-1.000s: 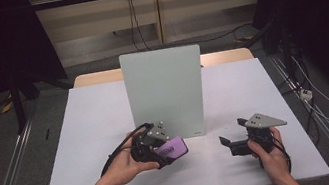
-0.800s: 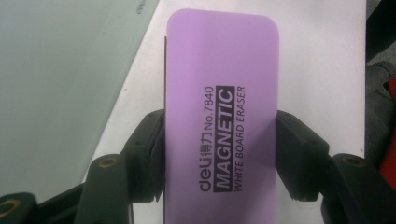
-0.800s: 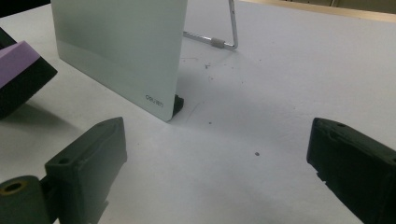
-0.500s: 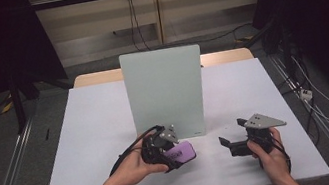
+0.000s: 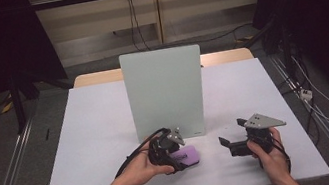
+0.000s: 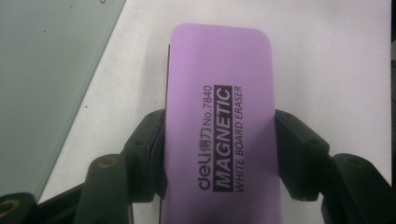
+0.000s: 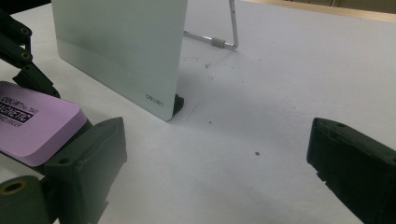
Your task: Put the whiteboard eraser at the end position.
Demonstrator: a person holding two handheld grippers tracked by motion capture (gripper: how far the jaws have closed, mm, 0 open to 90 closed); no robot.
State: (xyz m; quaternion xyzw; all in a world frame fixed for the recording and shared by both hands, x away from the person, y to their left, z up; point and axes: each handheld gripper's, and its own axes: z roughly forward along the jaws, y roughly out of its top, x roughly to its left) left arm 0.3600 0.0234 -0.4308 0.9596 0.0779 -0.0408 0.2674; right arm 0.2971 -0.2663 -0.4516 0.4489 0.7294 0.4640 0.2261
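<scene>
From above, the left gripper [image 5: 175,152] sits low over the white bench [image 5: 98,134], just in front of the upright board [image 5: 165,92], at about 6 o'clock from the board's lower edge. Its jaws pinch a purple eraser [image 5: 187,155], which sticks out toward 3 o'clock from the hand. The right gripper [image 5: 234,142] is well apart at the eraser's 3 o'clock, its jaws pointing back toward the eraser.

In the left gripper view, the eraser [image 6: 219,126] runs lengthwise between the two black jaws, one pressed on each long side about midway along it. Its far end reaches toward 12 o'clock past the jaws, printed face up. The board [image 6: 46,79] stands at 10 o'clock, the bench [image 6: 327,56] beneath.

In the right gripper view, the right gripper [image 7: 215,172] has its jaws spread wide with bare bench [image 7: 280,74] between them. The eraser [image 7: 37,126] lies at 9 o'clock, just beyond the left-hand jaw, and the board [image 7: 116,51] stands at 11 o'clock on its wire stand [image 7: 224,32].
</scene>
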